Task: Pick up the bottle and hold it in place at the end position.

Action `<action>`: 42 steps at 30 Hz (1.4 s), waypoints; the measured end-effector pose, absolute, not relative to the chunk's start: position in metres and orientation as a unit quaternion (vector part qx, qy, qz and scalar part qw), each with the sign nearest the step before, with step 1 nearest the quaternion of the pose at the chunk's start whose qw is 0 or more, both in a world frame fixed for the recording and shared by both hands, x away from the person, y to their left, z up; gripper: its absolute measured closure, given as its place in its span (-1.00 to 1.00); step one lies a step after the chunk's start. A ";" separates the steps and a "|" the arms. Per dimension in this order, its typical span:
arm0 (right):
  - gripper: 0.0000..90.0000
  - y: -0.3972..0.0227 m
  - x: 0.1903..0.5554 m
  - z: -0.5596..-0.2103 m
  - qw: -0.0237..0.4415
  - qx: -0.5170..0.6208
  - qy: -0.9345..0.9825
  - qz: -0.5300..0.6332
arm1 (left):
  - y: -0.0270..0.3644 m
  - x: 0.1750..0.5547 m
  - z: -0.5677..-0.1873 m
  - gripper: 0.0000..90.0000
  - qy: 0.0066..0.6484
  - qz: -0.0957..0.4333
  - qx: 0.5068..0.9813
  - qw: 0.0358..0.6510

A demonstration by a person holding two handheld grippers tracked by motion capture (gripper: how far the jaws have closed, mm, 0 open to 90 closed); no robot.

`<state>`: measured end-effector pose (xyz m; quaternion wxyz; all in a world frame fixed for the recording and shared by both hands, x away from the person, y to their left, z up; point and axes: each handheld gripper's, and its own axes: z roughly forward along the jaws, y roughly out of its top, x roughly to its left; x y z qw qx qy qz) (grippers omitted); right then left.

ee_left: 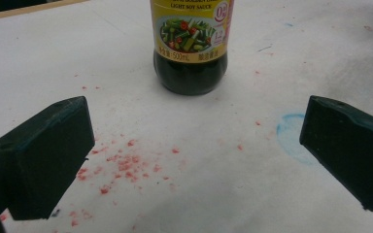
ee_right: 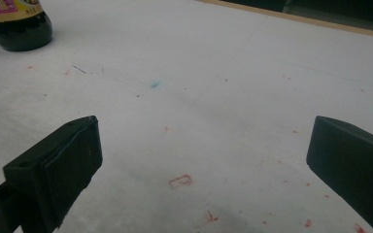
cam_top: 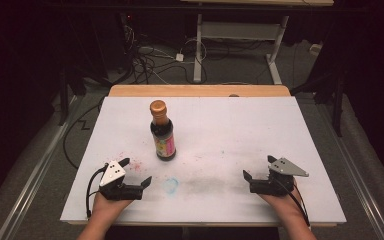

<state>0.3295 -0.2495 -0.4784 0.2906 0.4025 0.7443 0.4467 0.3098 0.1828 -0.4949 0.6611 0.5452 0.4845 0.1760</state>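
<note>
White and stained with red specks and a faint blue ring, the worktop (cam_top: 260, 130) carries a single soy sauce bottle (cam_top: 163, 131), which stands upright left of the middle, well in from every edge and somewhat nearer the far edge than the near one. Both grippers rest close to the near edge: the left gripper (cam_top: 134, 172) toward the near-left corner with its jaws spread wide and nothing between them, the right gripper (cam_top: 257, 167) toward the near-right corner, likewise wide apart and empty. In the left gripper view the bottle (ee_left: 190, 53) stands straight ahead, its dark rounded base and printed label facing the jaws. It looks nearly full of dark liquid, so it will probably feel heavy for its size and a little top-heavy once lifted. The wall looks stiff and glossy, whether glass or hard plastic cannot be told, and it is likely slippery and may break if it falls. The labelled belly seems the best place to hold it, where the sides run straight and the paper gives some friction; the narrow neck under the gold cap (cam_top: 158, 106) would let it swing.
</note>
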 end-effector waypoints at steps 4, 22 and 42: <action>-0.98 -0.250 0.329 -0.478 0.293 0.399 0.746 0.447 | 0.184 0.310 -0.494 -1.00 0.487 0.172 0.541 0.663; -0.99 -0.254 0.327 -0.477 0.299 0.398 0.742 0.448 | 0.187 0.312 -0.493 -0.99 0.494 0.158 0.537 0.666; -0.99 -0.251 0.326 -0.477 0.304 0.387 0.748 0.445 | 0.180 0.311 -0.482 -0.99 0.494 0.141 0.532 0.673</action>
